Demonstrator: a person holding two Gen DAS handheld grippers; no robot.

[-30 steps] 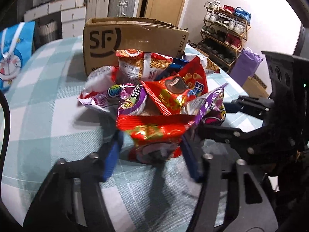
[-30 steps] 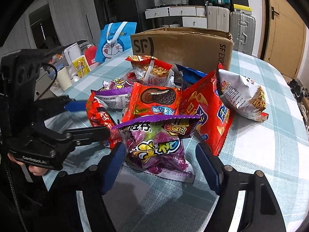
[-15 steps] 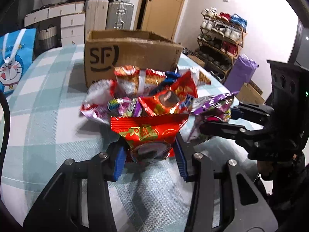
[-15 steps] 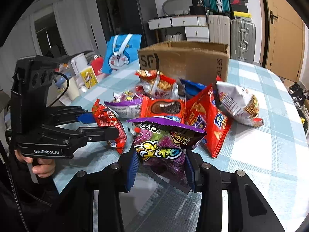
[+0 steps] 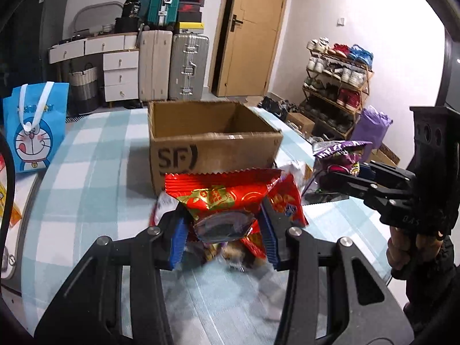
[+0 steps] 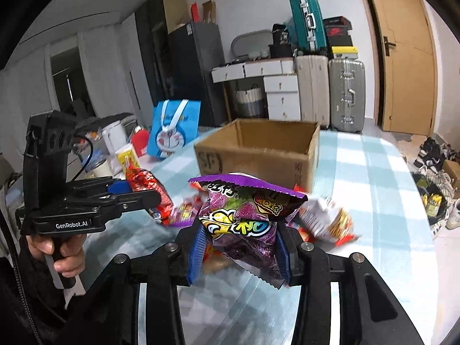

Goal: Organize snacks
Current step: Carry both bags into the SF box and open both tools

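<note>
My left gripper (image 5: 222,238) is shut on a red snack bag (image 5: 221,198) and holds it lifted above the snack pile, in front of the open cardboard box (image 5: 212,143). My right gripper (image 6: 238,251) is shut on a purple snack bag (image 6: 244,218), also lifted. The box (image 6: 258,149) stands open and looks empty on the checked table. The right gripper with the purple bag (image 5: 339,158) shows at the right of the left wrist view. The left gripper with the red bag (image 6: 146,187) shows at the left of the right wrist view.
Other snack bags (image 6: 327,218) lie blurred on the table below the held ones. A blue Doraemon bag (image 5: 34,126) stands at the table's left side. Cups and packets (image 6: 126,158) sit beyond the left gripper. Suitcases, drawers and a shoe rack stand behind the table.
Both grippers closed on their bags and lifted them off the pile. The views rose, so the box opening now shows.
</note>
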